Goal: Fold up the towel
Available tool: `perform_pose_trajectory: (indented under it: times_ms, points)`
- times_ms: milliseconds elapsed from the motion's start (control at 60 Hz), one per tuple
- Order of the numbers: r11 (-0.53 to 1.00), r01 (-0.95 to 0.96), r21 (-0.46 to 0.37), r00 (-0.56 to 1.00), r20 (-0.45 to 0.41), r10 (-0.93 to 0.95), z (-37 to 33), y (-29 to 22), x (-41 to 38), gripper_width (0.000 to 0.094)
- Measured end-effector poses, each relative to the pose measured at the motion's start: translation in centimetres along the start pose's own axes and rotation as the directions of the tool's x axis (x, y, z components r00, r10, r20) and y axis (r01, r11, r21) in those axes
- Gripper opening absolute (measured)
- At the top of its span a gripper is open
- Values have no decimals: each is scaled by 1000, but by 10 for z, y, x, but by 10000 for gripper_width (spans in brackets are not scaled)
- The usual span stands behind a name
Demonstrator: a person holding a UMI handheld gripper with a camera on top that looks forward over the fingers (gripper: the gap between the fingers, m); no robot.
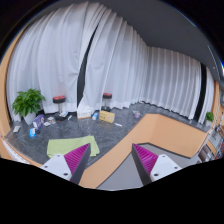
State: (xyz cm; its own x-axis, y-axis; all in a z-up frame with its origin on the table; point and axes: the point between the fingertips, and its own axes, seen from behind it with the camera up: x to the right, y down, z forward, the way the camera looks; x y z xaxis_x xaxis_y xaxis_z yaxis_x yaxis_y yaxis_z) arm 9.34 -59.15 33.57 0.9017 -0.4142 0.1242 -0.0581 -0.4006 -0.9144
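Note:
A light green towel lies flat on a grey tabletop, ahead and to the left of my fingers. My gripper is open and empty, held above the table's wooden edge. Its purple pads show on both fingers with a wide gap between them. Nothing stands between the fingers.
A potted plant, a small bottle and small items stand at the table's far side. Two stools stand before white curtains. A wooden counter runs to the right.

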Motion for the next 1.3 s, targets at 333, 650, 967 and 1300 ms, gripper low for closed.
perform_pose_trajectory:
  times_ms: [333, 650, 967, 1300]
  points:
    - [992, 13, -125, 1000, 28, -10, 30, 74, -39, 849]
    - [960, 96, -261, 942, 334, -4, 91, 181, -266, 848]
    - [961, 169, -219, 908, 415, -65, 252, 170, -447, 849]
    - [908, 395, -143, 885, 326, -334, 333, 181, -457, 180]
